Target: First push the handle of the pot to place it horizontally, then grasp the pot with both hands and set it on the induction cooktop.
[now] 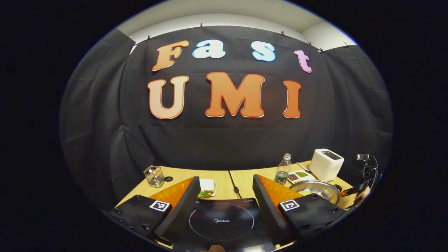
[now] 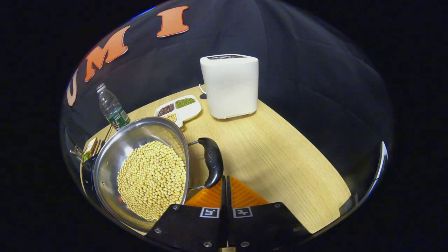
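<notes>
So the right gripper [image 2: 224, 182] is the one that matters here: its fingers are pressed together with nothing between them, and the tips sit right at the near end of the pot's handle [image 2: 212, 161], touching or just about, hard to call. In the right gripper view the handle runs near-to-far along the pot's right side, a black grip on two wire arms, so its long axis points roughly the same way the gripper does. My guess is the push has to go sideways against that near end to swing it flat. The pot [image 2: 140, 168] is full of soybeans and sits on the surface, with the toaster [image 2: 230, 85] farther back. The left gripper [image 1: 224, 196] is wide open, holding nothing, hovering over the cooktop [image 1: 221, 221], and from there the pot [image 1: 316, 189] lies off to the right, just beside the cooktop. So the right one is clearly nearer.
</notes>
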Demonstrator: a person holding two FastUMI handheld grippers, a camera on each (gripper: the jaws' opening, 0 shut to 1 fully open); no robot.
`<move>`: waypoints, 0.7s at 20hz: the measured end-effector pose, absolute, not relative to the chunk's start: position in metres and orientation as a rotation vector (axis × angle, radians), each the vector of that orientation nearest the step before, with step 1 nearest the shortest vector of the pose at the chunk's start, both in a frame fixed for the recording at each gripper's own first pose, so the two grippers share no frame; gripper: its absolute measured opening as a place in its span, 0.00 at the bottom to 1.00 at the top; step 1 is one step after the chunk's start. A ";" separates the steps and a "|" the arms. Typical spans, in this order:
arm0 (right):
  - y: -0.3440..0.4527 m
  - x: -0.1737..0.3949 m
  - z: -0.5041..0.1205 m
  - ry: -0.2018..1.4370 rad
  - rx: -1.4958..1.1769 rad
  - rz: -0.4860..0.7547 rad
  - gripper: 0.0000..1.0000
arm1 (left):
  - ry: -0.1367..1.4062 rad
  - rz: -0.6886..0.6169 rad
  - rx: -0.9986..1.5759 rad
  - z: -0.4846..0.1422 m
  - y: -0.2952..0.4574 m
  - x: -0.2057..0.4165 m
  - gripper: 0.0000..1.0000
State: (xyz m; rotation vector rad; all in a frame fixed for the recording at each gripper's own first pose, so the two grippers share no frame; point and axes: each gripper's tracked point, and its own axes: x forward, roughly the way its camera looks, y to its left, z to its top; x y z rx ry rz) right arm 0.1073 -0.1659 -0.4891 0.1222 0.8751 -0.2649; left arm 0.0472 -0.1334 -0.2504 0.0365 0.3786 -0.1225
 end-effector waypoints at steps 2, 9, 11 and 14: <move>-0.167 0.113 -0.489 0.876 0.109 -0.267 0.00 | 0.415 -0.146 0.015 -0.272 -0.152 0.049 0.98; -0.180 0.121 -0.489 0.890 0.070 -0.287 0.00 | 0.527 -0.205 -0.060 -0.341 -0.218 0.059 0.98; -0.193 0.122 -0.479 0.862 0.086 -0.312 0.00 | 0.545 -0.220 -0.072 -0.357 -0.235 0.060 0.99; -0.197 0.128 -0.462 0.800 0.126 -0.307 0.04 | 0.577 -0.229 -0.054 -0.386 -0.255 0.065 0.99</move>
